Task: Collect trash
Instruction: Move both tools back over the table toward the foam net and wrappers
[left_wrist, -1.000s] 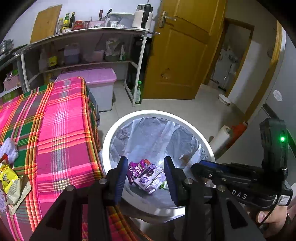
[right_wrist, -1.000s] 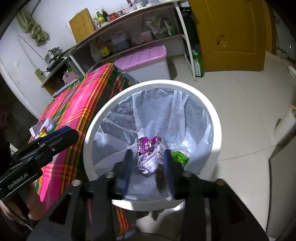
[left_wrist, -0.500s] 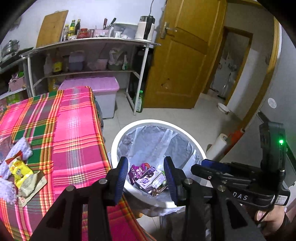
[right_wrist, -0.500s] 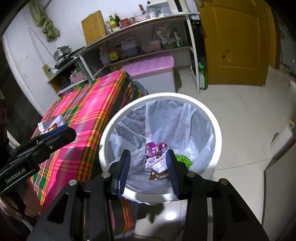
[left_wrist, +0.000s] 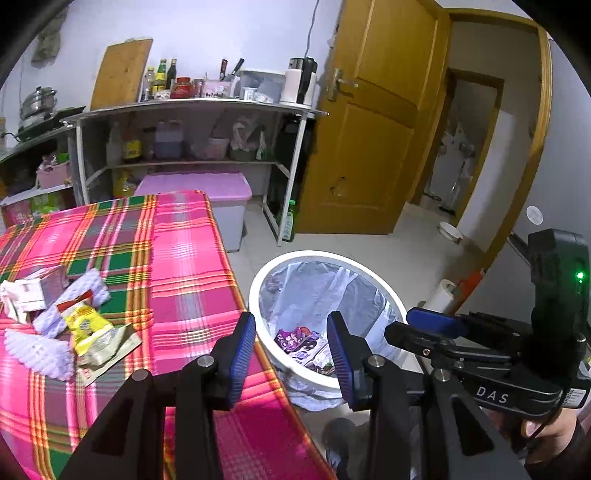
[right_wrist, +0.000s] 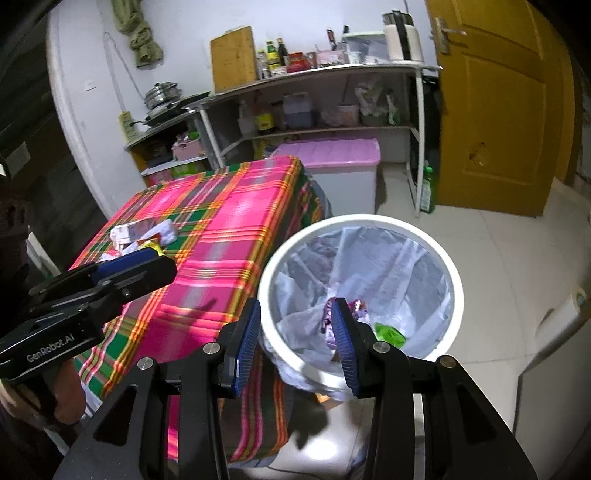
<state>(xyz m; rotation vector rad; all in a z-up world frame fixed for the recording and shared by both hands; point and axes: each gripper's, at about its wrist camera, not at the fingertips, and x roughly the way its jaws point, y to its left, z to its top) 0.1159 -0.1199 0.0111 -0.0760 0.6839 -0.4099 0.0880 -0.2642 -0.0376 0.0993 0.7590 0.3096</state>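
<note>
Both your grippers were empty, jaws parted partway: the left gripper (left_wrist: 291, 354) over the table edge, the right gripper (right_wrist: 295, 338) above the white bin (right_wrist: 456, 295) beside it. Some wrappers (right_wrist: 356, 308) sat in the liner, but more trash (left_wrist: 86, 326) lay on the plaid tablecloth (left_wrist: 184, 258).

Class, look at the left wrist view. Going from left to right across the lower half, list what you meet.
White foam netting → yellow snack wrapper → plaid tablecloth → white trash bin → right tongs, held in a hand.
</note>
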